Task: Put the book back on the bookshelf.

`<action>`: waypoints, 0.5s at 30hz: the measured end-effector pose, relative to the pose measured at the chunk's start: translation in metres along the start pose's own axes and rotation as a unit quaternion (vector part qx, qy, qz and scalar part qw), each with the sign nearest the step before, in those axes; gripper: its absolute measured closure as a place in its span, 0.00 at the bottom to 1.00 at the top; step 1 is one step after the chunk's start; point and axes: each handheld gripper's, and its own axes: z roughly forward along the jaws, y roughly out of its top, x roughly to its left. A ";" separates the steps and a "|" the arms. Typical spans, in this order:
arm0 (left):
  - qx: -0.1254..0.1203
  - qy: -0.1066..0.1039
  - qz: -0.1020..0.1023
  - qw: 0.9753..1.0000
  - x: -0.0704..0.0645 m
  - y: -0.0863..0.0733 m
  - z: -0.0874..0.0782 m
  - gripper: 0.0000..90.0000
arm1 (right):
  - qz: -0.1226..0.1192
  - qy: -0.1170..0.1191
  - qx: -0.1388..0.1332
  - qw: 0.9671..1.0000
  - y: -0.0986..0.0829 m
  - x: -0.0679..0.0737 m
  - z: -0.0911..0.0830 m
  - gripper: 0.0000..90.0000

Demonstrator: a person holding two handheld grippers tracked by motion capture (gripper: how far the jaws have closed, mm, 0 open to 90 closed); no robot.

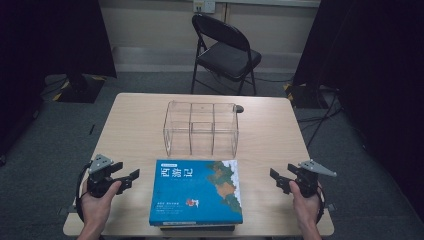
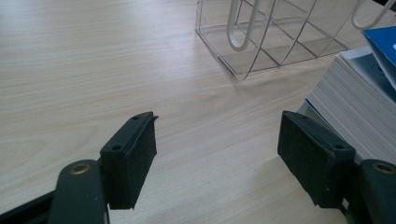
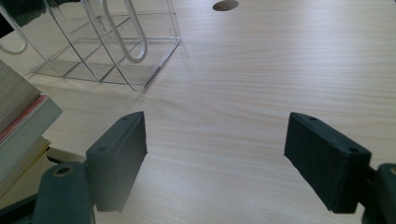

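Blue book flanked, tongs ready

Blue book (image 1: pixel 196 192) lies atop a stack on the tabletop (image 1: pixel 135 125), between left tongs (image 1: pixel 131 177) and right tongs (image 1: pixel 276 180), both wide open, empty. Top cover edges should be pinched evenly; clear organizer (image 1: pixel 201 128) ahead must be avoided.

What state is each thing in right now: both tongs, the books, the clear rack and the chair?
Left tongs: open, empty, beside the books.
Right tongs: open, empty, on the books' other side.
Stack of books: lying flat, blue one on top, closed, untouched.
Clear rack: upright behind the books, slots empty.
Folding chair: unfolded, unoccupied, beyond the table.
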 end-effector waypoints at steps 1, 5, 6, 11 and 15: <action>0.000 -0.001 0.001 1.000 0.000 0.000 0.000 0.31 | 0.001 0.000 0.001 1.000 0.000 0.000 0.000 0.23; 0.002 0.008 -0.002 1.000 0.000 0.000 0.000 0.31 | 0.003 -0.001 0.001 1.000 0.000 -0.001 0.000 0.23; 0.002 0.008 -0.002 1.000 0.000 0.000 0.000 0.31 | 0.002 -0.002 0.002 1.000 0.000 -0.001 0.000 0.24; 0.001 0.023 -0.008 1.000 0.000 0.001 0.002 0.31 | 0.003 0.000 0.006 1.000 0.000 -0.002 0.001 0.25; 0.001 0.014 -0.012 1.000 -0.003 0.001 0.001 0.32 | -0.002 0.001 0.009 1.000 0.000 -0.001 0.002 0.26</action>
